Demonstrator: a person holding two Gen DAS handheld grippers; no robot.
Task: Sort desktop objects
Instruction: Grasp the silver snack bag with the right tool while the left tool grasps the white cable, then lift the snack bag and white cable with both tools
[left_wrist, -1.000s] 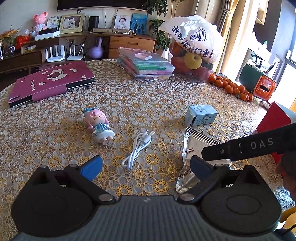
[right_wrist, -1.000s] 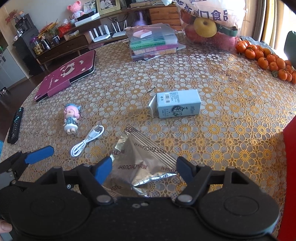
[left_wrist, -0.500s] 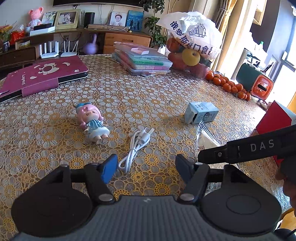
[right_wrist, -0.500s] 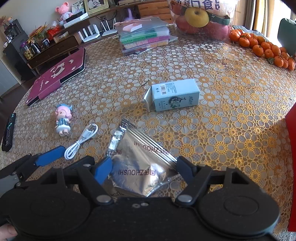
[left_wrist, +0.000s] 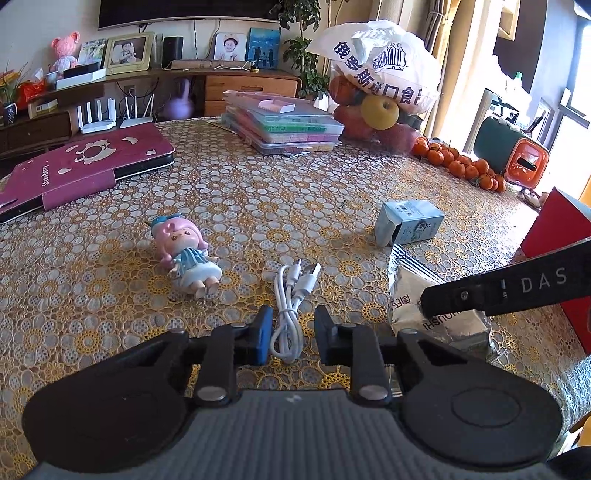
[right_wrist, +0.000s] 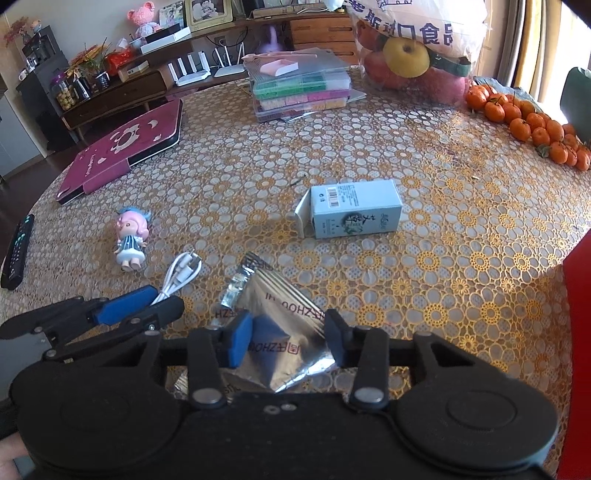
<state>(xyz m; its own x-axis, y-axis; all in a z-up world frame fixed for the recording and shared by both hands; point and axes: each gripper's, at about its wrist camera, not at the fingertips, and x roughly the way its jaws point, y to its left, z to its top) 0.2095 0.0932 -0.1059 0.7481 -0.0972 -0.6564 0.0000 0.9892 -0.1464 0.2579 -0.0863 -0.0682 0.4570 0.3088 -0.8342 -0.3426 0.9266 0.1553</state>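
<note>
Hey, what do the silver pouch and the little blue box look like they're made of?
The silver pouch looks like metallised foil or foil-laminated plastic: mirror-shiny, sharply creased, with a crimped seal at the top. The little blue box seems to be thin printed cardboard with a smooth, slightly glossy finish: its end flap is folded open and a barcode is printed on it.

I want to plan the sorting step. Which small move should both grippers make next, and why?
Probably finish closing, then lift. The left gripper is closing around the white USB cable, with gaps still visible beside it. The right gripper is closing on the silver foil packet, which already buckles between its pads.
</note>
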